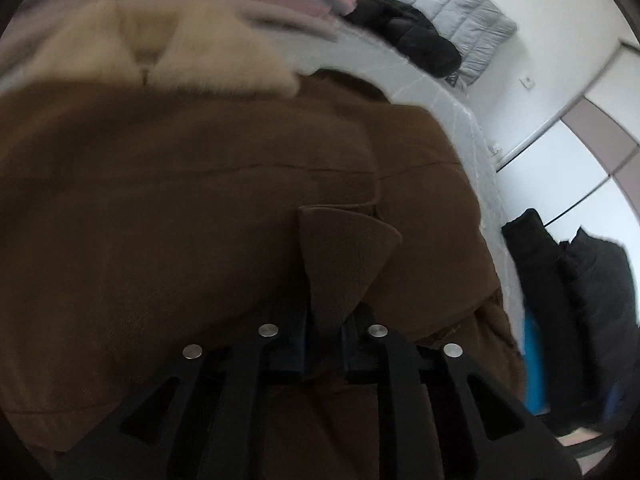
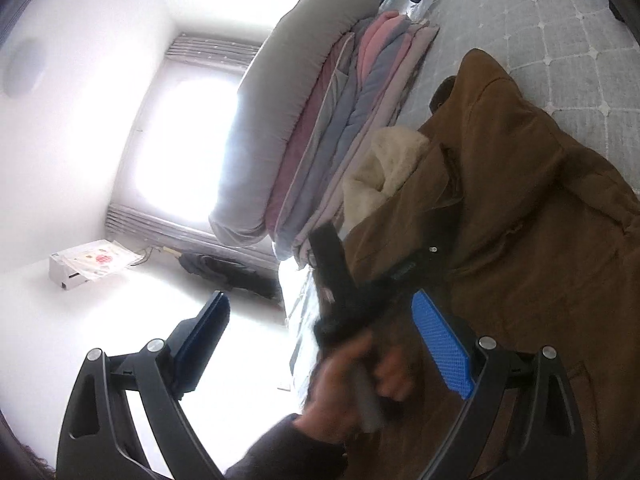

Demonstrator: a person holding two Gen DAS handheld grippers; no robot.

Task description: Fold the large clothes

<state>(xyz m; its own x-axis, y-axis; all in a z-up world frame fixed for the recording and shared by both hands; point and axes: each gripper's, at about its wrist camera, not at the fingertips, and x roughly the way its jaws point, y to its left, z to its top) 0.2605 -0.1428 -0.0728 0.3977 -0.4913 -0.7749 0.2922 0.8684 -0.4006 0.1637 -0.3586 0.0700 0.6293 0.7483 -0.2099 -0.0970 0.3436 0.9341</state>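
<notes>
Brown coat (image 1: 200,216) lies spread on the bed (image 2: 560,40), its cream fleece lining (image 1: 160,52) showing at the collar. Left tool (image 1: 324,332) is clamped on a pointed flap of the coat. Right tool (image 2: 320,344) stands wide (nothing between its blue pads (image 2: 440,344)), above the coat's edge.

We see a large brown coat (image 1: 180,208) spread across the lower and middle left-wrist frame, its cream fleece lining (image 1: 160,52) showing at the upper left. A pointed flap of its cloth (image 1: 344,256) stands up at lower centre. In the right-wrist view the coat (image 2: 520,208) lies rumpled at centre right, with the fleece (image 2: 384,168) bunched at its left edge.
</notes>
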